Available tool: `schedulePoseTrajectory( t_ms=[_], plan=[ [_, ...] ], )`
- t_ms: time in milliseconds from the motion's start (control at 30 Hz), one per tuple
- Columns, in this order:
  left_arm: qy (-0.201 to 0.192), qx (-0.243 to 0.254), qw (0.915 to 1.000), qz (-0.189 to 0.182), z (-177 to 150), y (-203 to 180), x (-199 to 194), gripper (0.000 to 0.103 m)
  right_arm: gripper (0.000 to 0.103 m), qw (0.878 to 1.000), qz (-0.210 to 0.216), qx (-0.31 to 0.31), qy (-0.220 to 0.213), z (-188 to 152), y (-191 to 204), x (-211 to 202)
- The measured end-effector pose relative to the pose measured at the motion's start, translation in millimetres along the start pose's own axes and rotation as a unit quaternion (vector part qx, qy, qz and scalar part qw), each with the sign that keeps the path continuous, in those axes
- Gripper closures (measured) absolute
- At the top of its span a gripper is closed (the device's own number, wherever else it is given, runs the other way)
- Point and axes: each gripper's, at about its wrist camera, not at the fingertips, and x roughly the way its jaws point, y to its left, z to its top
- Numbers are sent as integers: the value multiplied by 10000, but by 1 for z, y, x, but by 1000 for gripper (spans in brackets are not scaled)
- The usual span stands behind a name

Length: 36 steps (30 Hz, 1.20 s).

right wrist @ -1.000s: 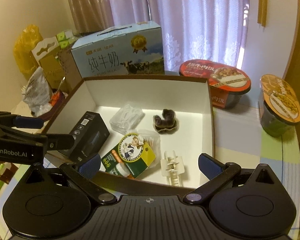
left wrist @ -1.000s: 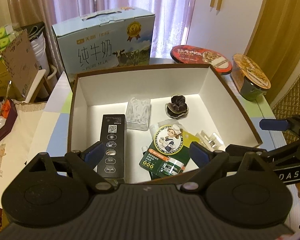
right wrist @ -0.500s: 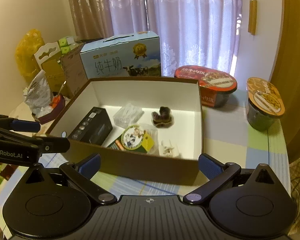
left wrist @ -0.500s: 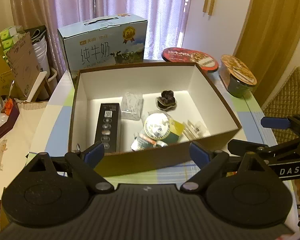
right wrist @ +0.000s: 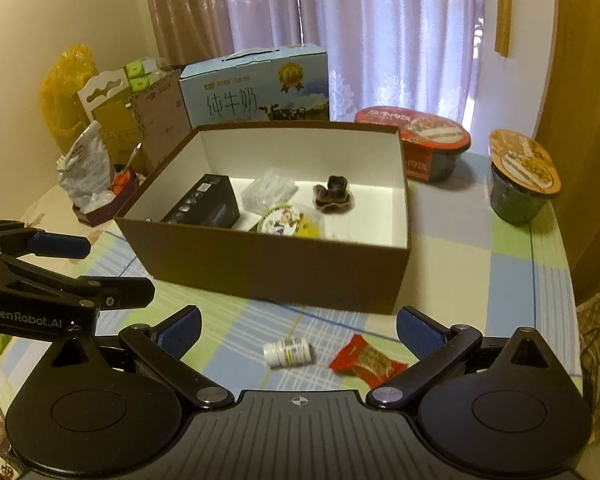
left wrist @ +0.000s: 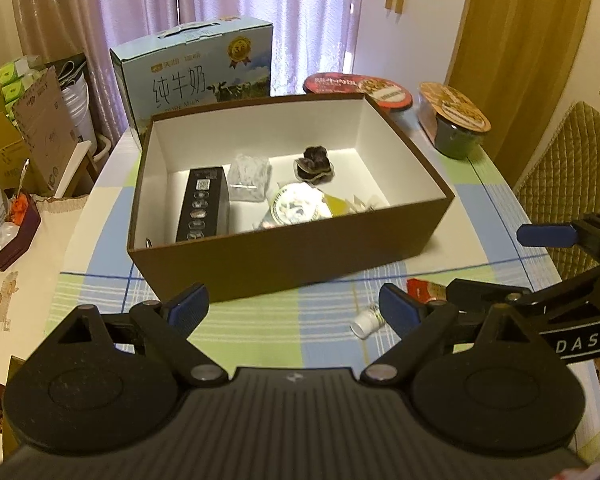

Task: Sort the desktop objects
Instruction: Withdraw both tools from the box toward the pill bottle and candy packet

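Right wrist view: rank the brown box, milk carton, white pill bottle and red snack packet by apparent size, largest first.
1. brown box
2. milk carton, though it stands farther back
3. red snack packet
4. white pill bottle, close to the packet, so unsure

open brown cardboard box with white inside [right wrist: 268, 268]: 1
black rectangular carton in it [right wrist: 208, 206]: 1
clear plastic packet in it [right wrist: 269, 196]: 1
dark brown hair claw clip in it [right wrist: 333, 198]: 1
green-and-yellow pouch with round cartoon label in it [right wrist: 286, 222]: 1 (partly hidden by the box wall)
small white pill bottle lying on the checked tablecloth [right wrist: 287, 353]: 1
red snack wrapper on the cloth [right wrist: 367, 365]: 1
blue milk carton case with handle [right wrist: 256, 88]: 1
foil-lidded instant noodle bowls: 2 (red lid [right wrist: 432, 140], orange lid [right wrist: 522, 172])
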Motion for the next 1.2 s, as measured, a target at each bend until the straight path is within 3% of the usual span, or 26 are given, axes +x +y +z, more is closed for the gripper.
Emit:
schedulePoseTrajectory(
  t_ms=[700, 1200],
  plan=[
    [554, -60, 9984, 51, -55, -8, 22, 13, 2, 9977, -93, 356, 575, -48, -18, 9],
    [690, 172, 9973, -187, -68, -20, 44, 14, 2, 9927, -356, 739, 886, -90, -45, 25]
  ],
)
